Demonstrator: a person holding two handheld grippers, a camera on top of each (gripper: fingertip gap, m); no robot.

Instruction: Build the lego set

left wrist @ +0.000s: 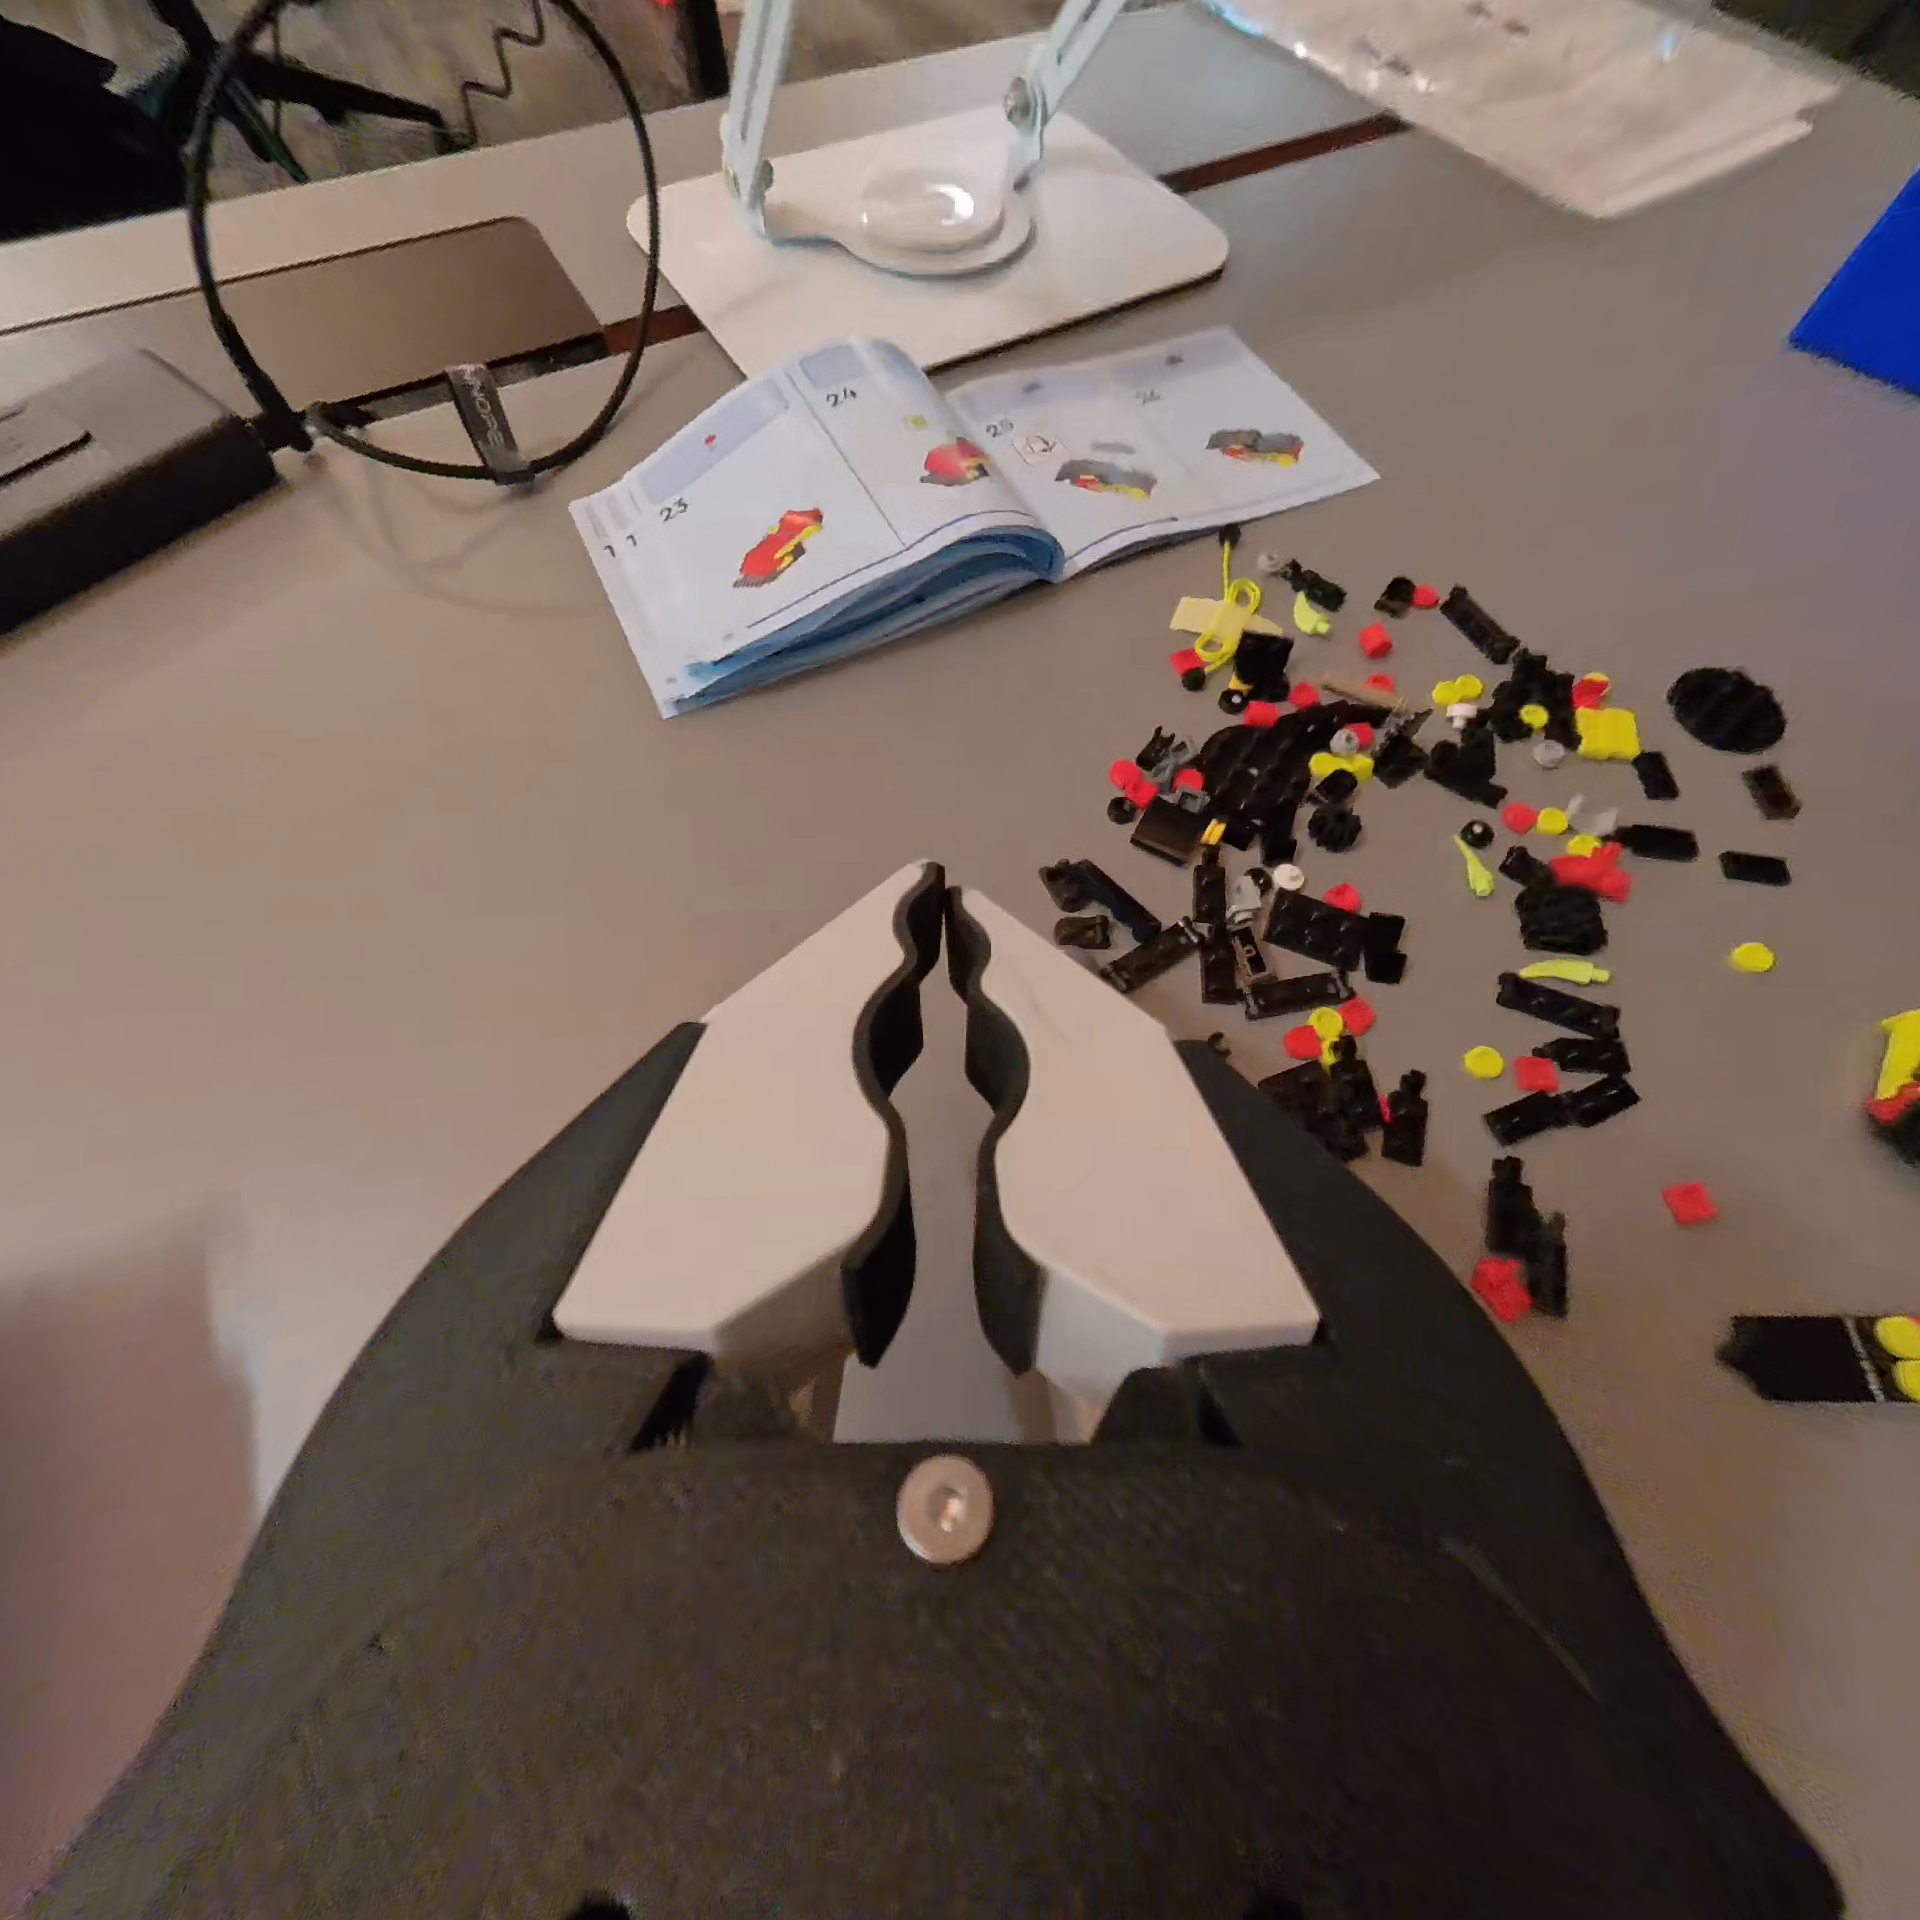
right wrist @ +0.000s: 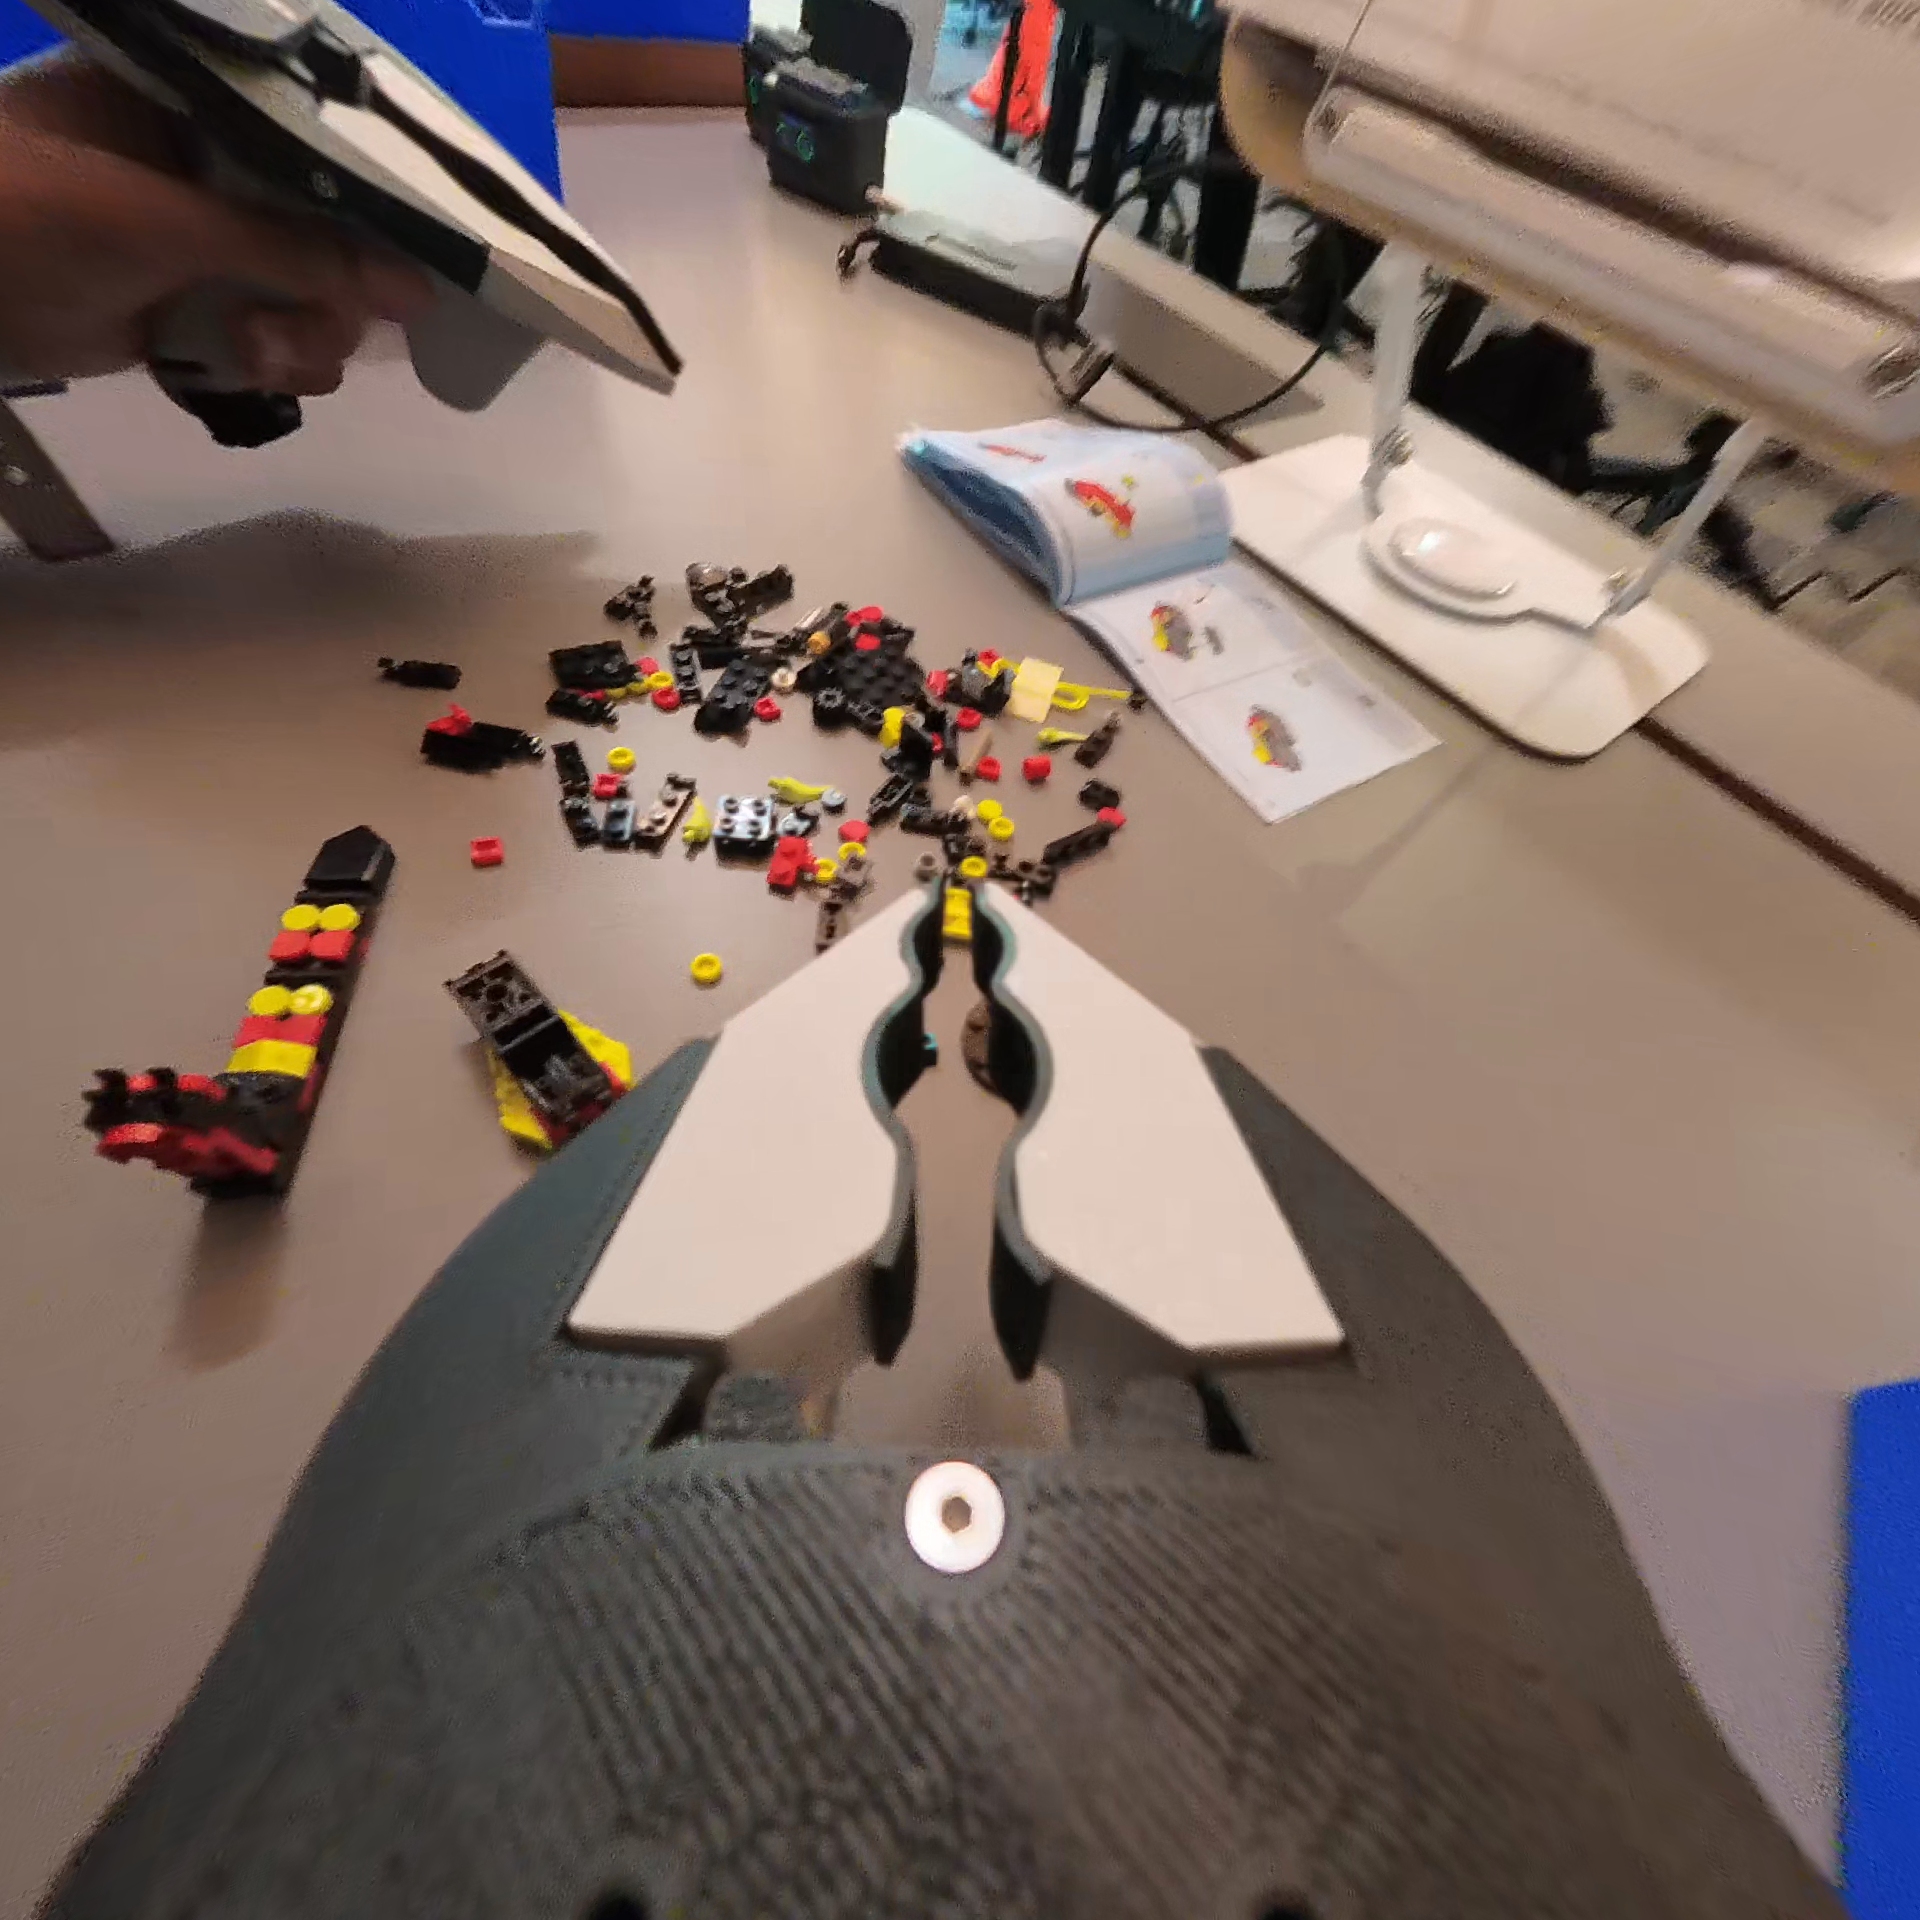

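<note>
grey table (left wrist: 364, 883), white lamp base (left wrist: 1091, 208)

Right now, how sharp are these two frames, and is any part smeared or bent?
Left wrist view: instruction booklet fairly sharp, right-edge assembly smeared. Right wrist view: softer overall, lamp head and left gripper blurred, table edge bowed by the wide-angle lens.

A white lamp base (left wrist: 935, 223) stands at the back of the grey worktop (left wrist: 416, 831), with two pale arms going up from it. A round clear lens (left wrist: 930, 208) sits on the base. A black cable (left wrist: 436, 312) makes a big loop to the left, beside a dark flat box (left wrist: 114, 468). A blue thing (left wrist: 1870, 301) shows at the right edge. A clear plastic bag (left wrist: 1538, 94) lies at the far right.
</note>
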